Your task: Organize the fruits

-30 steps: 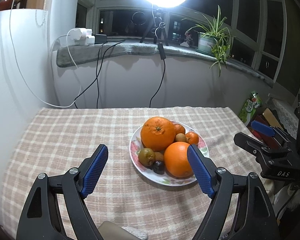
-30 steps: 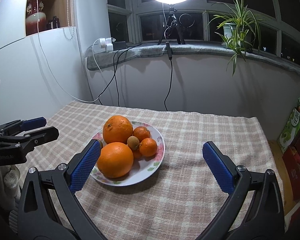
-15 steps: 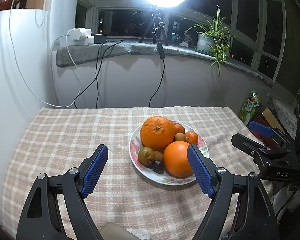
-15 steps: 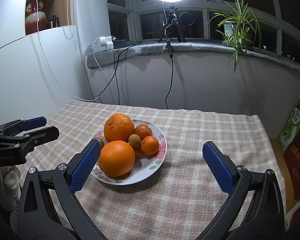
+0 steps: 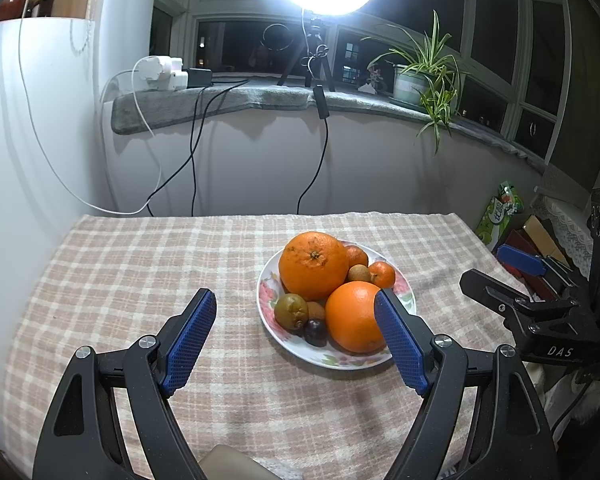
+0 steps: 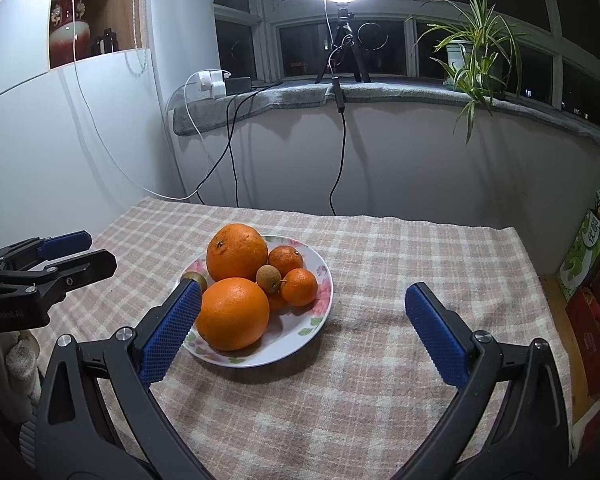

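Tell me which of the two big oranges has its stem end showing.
The rear orange, toward the window: its green stem end shows. The front orange looks smooth all over.

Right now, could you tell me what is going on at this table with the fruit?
A person holds a two-finger gripper in each hand above a checked tablecloth. Both the left gripper and the right gripper are open and hold nothing. All the fruit sits piled on one flowered plate: two big oranges, smaller mandarins, a brownish round fruit and a dark one. Nothing has been picked up yet.
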The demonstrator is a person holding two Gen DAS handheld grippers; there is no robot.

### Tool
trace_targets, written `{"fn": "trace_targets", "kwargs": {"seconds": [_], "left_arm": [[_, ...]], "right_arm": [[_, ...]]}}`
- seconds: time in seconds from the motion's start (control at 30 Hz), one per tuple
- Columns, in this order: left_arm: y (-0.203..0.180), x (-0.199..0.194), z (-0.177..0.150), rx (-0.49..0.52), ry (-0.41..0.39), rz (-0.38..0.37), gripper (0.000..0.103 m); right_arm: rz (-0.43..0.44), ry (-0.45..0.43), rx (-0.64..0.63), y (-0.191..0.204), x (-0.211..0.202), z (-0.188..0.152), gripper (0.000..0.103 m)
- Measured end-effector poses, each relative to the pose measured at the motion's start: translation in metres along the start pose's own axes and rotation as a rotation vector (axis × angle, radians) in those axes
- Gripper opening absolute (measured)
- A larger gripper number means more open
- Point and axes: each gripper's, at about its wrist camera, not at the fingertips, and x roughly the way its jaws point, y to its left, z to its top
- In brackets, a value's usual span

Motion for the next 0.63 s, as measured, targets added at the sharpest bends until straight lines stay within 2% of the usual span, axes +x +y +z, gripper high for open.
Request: {"fn": "trace_targets", "kwargs": {"seconds": [0.63], "left_arm": [[0.0006, -0.0033, -0.0017, 0.008, -0.021, -0.003, 0.081]], "right_arm": [[-0.004, 0.005, 0.000, 0.0006, 0.0030, -0.0009, 0.103]]}}
